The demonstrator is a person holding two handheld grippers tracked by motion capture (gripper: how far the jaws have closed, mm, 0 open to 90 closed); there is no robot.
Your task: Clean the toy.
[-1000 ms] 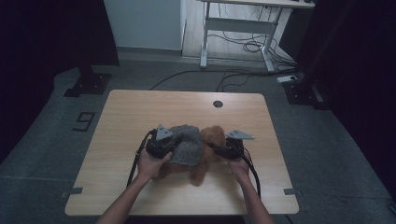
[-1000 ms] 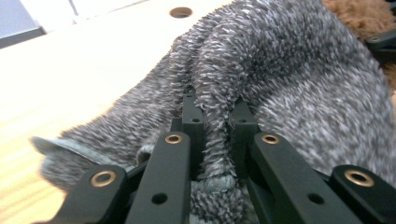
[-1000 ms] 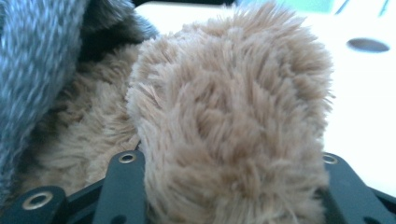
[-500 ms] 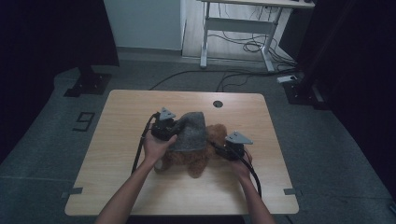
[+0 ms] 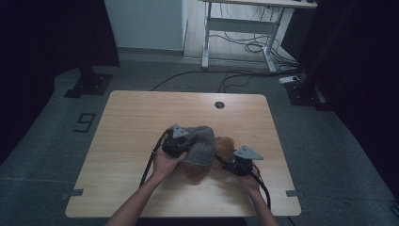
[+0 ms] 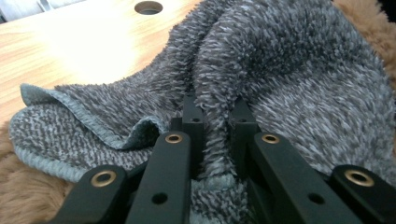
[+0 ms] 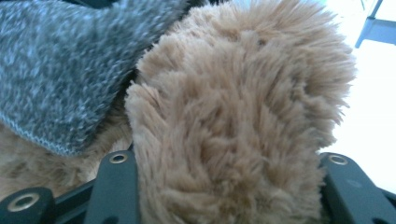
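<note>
Nearest to me, my two forearms are coming up from the bottom edge of the high view. My right gripper point(image 5: 225, 162) is sitting low at the right of the brown plush toy point(image 5: 225, 149). In the right gripper view a thick furry part of the toy point(image 7: 233, 126) is filling the whole gap between the fingers point(image 7: 114, 186), and the fur is bulging out past them on both sides. Those fingers have just been opening, yet the plush is reaching both pads, so I am reading it as a grasp on the toy.

A little farther in, my left gripper point(image 5: 184, 147) is lying against the near-left side of the grey fleece garment point(image 5: 201, 147). In the left gripper view its fingers point(image 6: 194, 122) are clenched on a pinched ridge of the grey fleece point(image 6: 280, 74), with the hemmed edge folding off to the left of them and brown fur showing at the lower left corner.

The garment is draping over the toy, which is resting a bit nearer than the middle of the wooden surface point(image 5: 136, 122). Beyond it the surface is showing a round cable hole point(image 5: 219, 104) near its far edge. Farther still, on the floor, a white desk frame point(image 5: 244, 28) is standing over loose cables.
</note>
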